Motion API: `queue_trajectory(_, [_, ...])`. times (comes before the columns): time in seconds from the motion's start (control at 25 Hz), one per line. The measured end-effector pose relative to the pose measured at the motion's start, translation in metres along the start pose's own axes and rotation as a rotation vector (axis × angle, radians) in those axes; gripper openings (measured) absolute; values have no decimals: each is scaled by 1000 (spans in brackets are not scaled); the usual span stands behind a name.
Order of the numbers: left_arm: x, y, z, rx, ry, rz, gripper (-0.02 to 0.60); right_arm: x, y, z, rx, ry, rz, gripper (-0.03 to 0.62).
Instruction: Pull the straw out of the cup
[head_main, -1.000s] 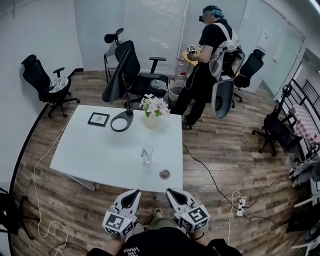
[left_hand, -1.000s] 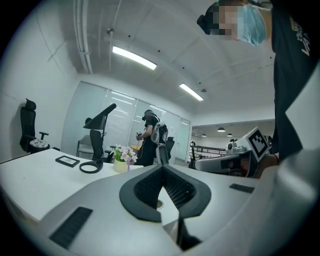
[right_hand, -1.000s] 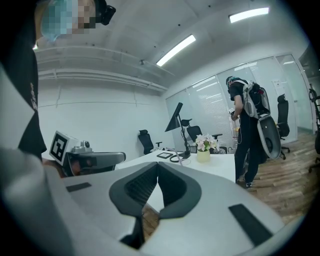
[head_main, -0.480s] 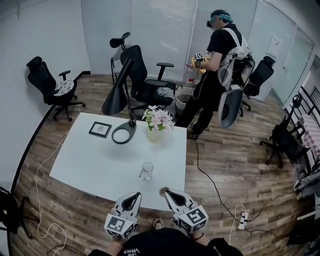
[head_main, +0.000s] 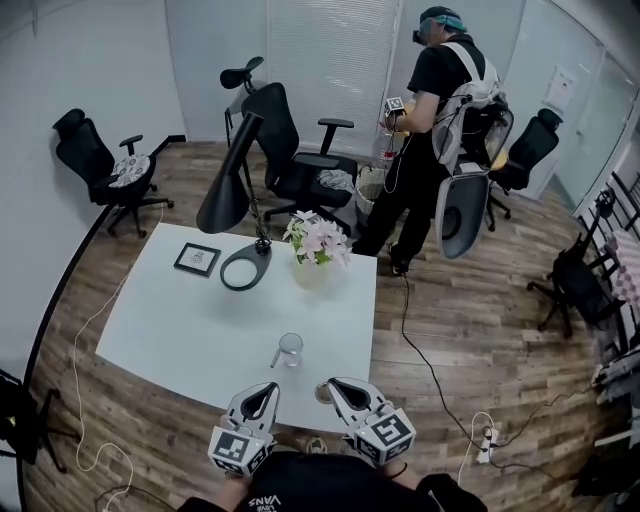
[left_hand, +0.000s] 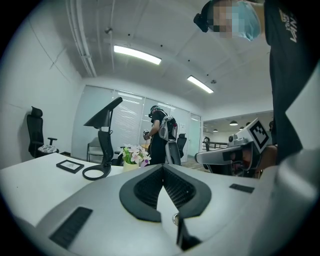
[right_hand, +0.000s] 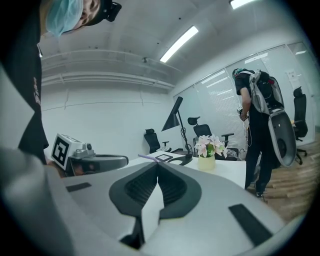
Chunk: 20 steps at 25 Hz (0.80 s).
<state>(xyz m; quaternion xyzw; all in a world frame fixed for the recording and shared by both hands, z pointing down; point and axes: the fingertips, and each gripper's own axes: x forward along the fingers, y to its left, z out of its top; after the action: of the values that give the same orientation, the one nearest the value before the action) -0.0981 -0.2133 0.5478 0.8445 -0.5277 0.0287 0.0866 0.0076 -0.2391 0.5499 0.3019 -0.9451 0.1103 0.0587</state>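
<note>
**Both tongs closed, cup ahead**

My left tongs (head_main: 258, 392) and right tongs (head_main: 338, 386) are each pressed together on nothing, at the near edge of the table (head_main: 180, 310). The cup (head_main: 290, 349) stands apart at their 12 o'clock, its straw (head_main: 279, 356) leaning toward 8 o'clock.

Three cameras, one table

The head camera looked steeply down from over the near edge of the white table (head_main: 180, 320), with the left gripper (head_main: 258, 392) and right gripper (head_main: 340, 385) close beneath it. Each gripper camera sat low and nearly level, facing along its own jaws across the tabletop. All three views shared the flowers (head_main: 318, 238), the desk lamp (head_main: 232, 185) and the standing person (head_main: 430, 120) beyond.
</note>
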Motion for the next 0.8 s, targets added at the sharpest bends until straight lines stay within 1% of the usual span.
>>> queue_trajectory(0.2, [9,14,-3,3,23,-4,9,8,-6,4,1,-7,-34,18])
queue_trajectory(0.44, [25,29,2,37,47,-61,9,15,-10,14,18,-18,-90,18])
queue_trajectory(0.6, [33,38,-5,46,85,-98,9,18,-10,16,38,-22,-133,18])
queue_trajectory(0.8, [41,44,-16,60,118,-119,9,16,-14,19,48,-22,-180,18])
